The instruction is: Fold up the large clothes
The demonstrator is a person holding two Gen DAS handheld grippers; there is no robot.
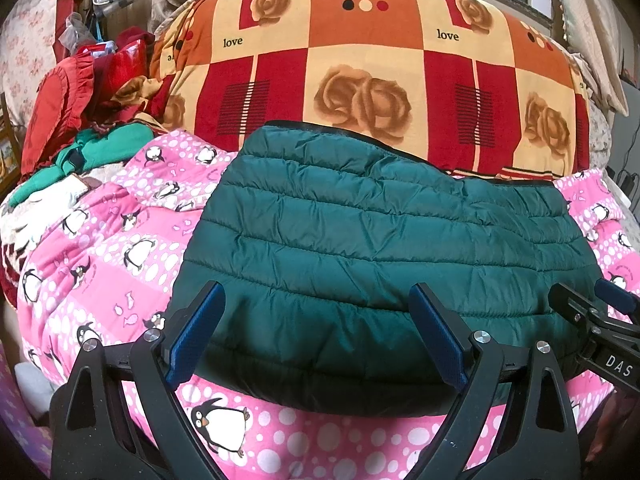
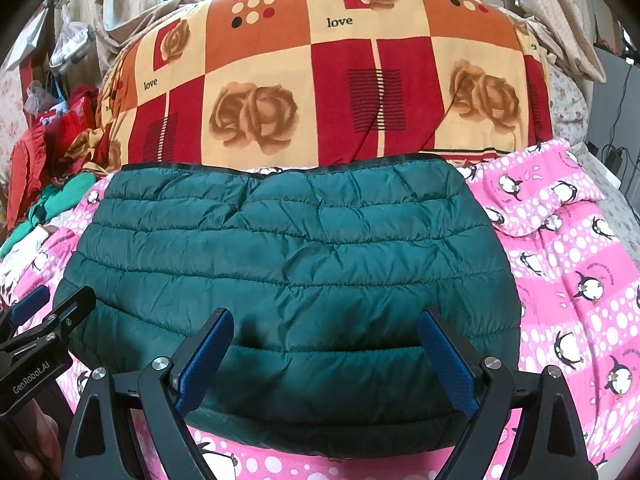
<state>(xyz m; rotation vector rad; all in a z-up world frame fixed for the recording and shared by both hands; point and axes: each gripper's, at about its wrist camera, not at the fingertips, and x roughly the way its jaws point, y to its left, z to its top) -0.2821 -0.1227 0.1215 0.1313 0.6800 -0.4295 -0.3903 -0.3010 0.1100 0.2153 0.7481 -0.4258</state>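
The dark green quilted puffer jacket (image 1: 384, 248) is seen lying flat as an already folded, roughly rectangular bundle on the pink penguin-print quilt (image 1: 100, 248) of the bed, with its long axis running crosswise, parallel to the line joining the two grippers, and its near folded edge lying just ahead of and below both sets of fingertips. The left gripper (image 1: 320, 336) is held spread wide over the left half of that near edge, with nothing between its blue pads (image 1: 196, 340); no contact with the fabric can be made out. The right gripper (image 2: 326, 360) is likewise spread wide and empty over the middle-to-right part of the same edge. Each gripper is seen at the margin of the other's view, so they are placed side by side and about equally near to the jacket; neither is clearly the nearer. It is judged that any further fold would be taken across the long axis or away from the grippers, toward the far hem. Beyond that hem, a rolled rose-print blanket (image 2: 320, 80) is banked up, and a heap of red and green clothes (image 1: 80, 120) is piled far to the left of the left gripper.
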